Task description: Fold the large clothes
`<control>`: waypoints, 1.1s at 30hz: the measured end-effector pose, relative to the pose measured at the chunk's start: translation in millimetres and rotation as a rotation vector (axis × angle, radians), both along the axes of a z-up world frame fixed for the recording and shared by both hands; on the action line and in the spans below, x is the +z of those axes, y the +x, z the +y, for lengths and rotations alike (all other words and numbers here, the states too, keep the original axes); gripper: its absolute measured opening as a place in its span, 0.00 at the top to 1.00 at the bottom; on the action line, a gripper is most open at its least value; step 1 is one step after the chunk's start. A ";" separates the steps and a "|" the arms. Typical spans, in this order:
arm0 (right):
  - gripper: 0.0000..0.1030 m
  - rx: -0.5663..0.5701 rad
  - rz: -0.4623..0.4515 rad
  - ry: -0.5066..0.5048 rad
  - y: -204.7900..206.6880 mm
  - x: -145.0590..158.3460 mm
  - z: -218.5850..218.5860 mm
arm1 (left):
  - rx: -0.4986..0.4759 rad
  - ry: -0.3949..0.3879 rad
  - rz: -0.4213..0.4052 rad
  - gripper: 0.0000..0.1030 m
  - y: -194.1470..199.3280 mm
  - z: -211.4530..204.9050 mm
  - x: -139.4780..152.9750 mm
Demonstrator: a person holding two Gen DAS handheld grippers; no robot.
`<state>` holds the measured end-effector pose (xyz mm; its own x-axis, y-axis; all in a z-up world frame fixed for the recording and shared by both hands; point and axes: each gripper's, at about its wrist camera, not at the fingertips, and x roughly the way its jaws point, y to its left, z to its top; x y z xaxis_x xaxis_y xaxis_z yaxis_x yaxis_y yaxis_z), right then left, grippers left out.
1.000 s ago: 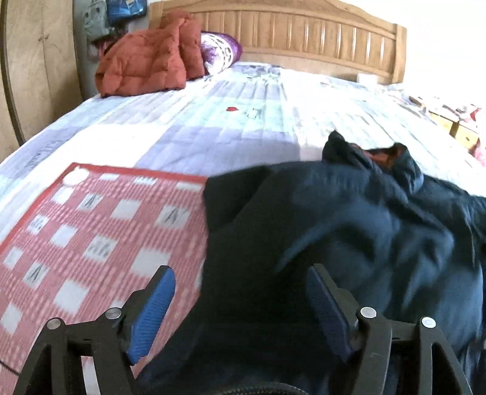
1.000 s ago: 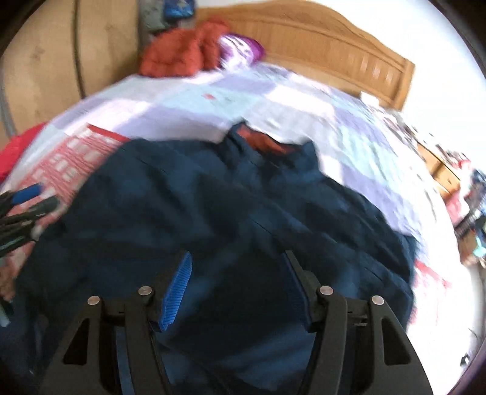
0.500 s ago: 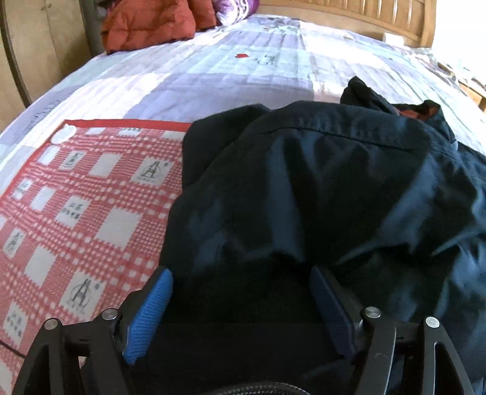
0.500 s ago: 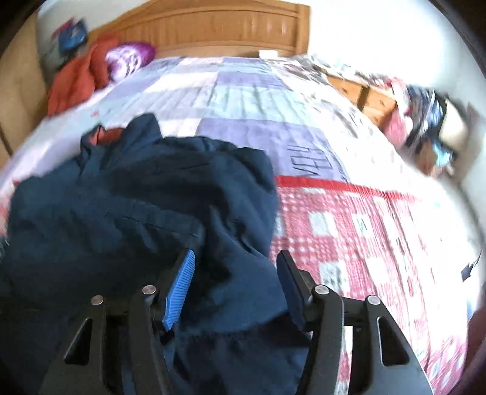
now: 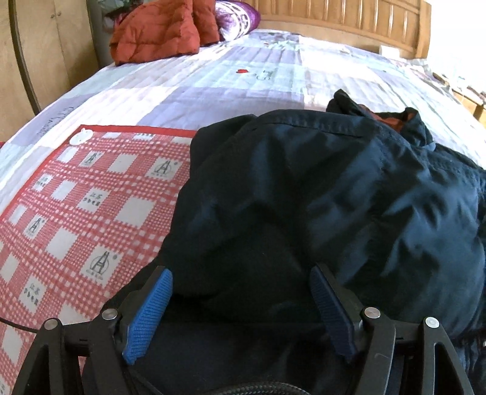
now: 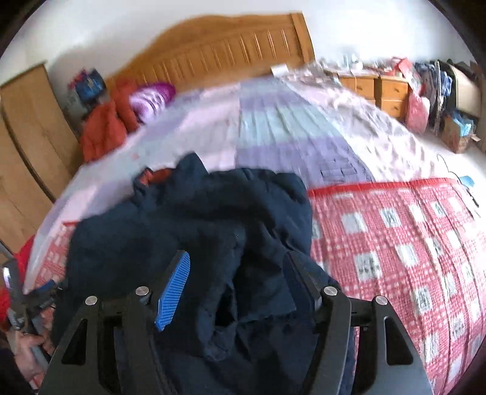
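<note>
A large dark navy jacket (image 5: 319,194) with an orange-lined collar (image 5: 391,121) lies bunched on a red-and-white checked mat (image 5: 76,200) on the bed. My left gripper (image 5: 240,282) is open, its blue pads wide apart at the jacket's near left edge, with cloth lying between them. The jacket also shows in the right wrist view (image 6: 188,224). My right gripper (image 6: 237,267) is open over a rumpled fold at the jacket's right side. The left gripper (image 6: 45,291) appears at the far left of that view.
The checked mat (image 6: 401,237) extends to the right of the jacket. A quilted lilac bedspread (image 5: 243,79) lies beyond. An orange puffer jacket (image 5: 155,33) and purple pillow (image 5: 240,18) sit by the wooden headboard (image 6: 218,57). Wardrobe (image 6: 27,127) left, cluttered drawers (image 6: 391,91) right.
The right gripper's view has swung back leftwards and up, so the headboard and wardrobe show again. The left gripper has stayed at the jacket's near edge with a slightly raised view. Both stay open.
</note>
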<state>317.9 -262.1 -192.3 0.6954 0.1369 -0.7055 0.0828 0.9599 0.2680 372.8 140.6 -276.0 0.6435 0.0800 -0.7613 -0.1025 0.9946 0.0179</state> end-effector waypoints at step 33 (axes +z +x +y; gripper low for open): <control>0.44 0.305 -0.036 -0.281 74.1 -12.4 170.1 | -0.136 0.037 -0.083 0.24 77.2 -48.9 35.7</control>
